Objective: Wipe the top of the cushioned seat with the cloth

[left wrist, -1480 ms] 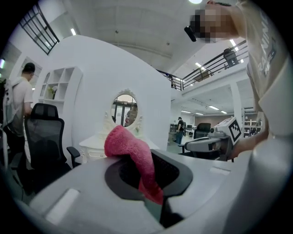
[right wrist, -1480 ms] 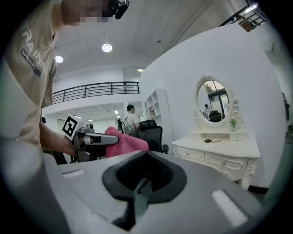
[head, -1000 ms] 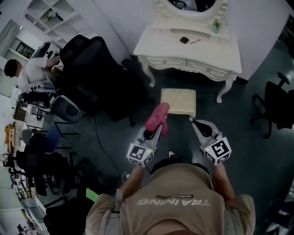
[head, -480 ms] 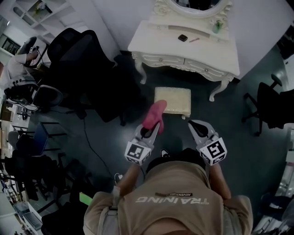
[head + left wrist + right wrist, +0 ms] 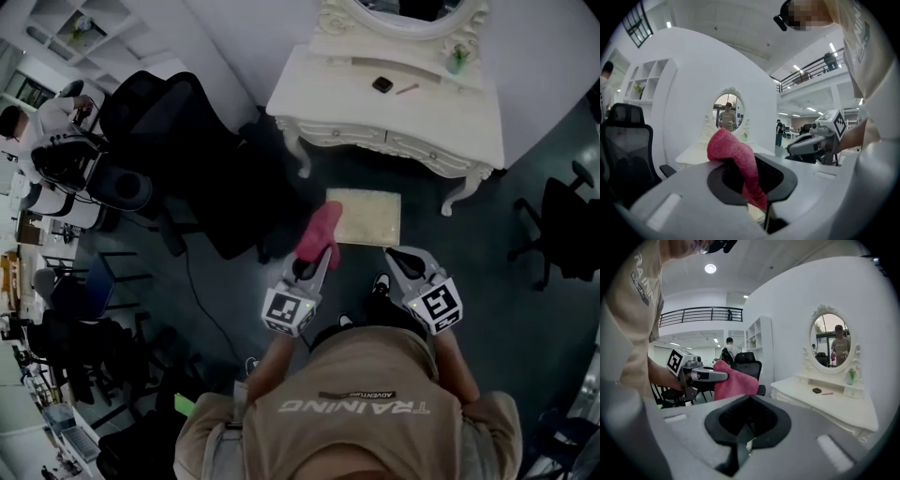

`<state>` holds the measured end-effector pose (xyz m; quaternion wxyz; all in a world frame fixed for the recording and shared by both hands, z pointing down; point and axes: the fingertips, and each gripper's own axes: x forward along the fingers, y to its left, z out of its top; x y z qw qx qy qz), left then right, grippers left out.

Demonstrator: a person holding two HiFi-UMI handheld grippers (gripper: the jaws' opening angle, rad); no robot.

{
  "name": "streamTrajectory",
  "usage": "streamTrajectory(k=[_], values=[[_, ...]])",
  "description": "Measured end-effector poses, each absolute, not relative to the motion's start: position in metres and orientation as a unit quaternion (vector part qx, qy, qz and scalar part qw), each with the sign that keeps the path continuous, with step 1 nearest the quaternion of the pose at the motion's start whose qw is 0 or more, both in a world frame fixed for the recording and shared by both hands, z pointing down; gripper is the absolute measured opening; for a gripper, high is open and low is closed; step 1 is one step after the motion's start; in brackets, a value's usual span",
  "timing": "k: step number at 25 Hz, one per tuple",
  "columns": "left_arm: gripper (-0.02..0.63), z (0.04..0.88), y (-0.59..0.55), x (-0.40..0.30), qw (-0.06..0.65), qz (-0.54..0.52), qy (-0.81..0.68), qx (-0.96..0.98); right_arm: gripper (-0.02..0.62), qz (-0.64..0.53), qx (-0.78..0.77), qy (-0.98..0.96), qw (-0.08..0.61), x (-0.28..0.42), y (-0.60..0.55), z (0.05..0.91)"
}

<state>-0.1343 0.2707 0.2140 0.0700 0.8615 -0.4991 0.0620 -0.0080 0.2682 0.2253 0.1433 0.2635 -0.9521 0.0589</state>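
You are working in a large open-plan office hall with a bedroom corner staged inside it. Staging noted: a white carved dressing table (image 5: 394,103) with an oval mirror (image 5: 833,341) stands against a plain white partition wall (image 5: 258,42). A cushioned seat (image 5: 366,216) sits before it on the dark floor (image 5: 469,291). Office noted: black mesh office chairs (image 5: 173,122) close beside the set, a seated person (image 5: 47,141) at a workstation, and white open shelving (image 5: 89,28). Overhead are a railed mezzanine (image 5: 693,314) and ceiling lights (image 5: 710,268).
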Motion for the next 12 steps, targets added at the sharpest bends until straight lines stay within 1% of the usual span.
streamTrajectory(k=[5,8,12], values=[[0.038,0.2,0.217,-0.109,0.052,0.087,-0.499,0.861,0.005,0.034,0.24,-0.961,0.135,0.0,0.206,0.219],[0.038,0.2,0.188,-0.1,0.05,0.101,-0.514,0.85,0.005,-0.003,0.237,-0.959,0.156,0.008,0.171,0.225],[0.038,0.201,0.152,-0.093,0.081,0.084,-0.536,0.836,0.005,-0.003,0.224,-0.963,0.152,0.015,0.135,0.229]])
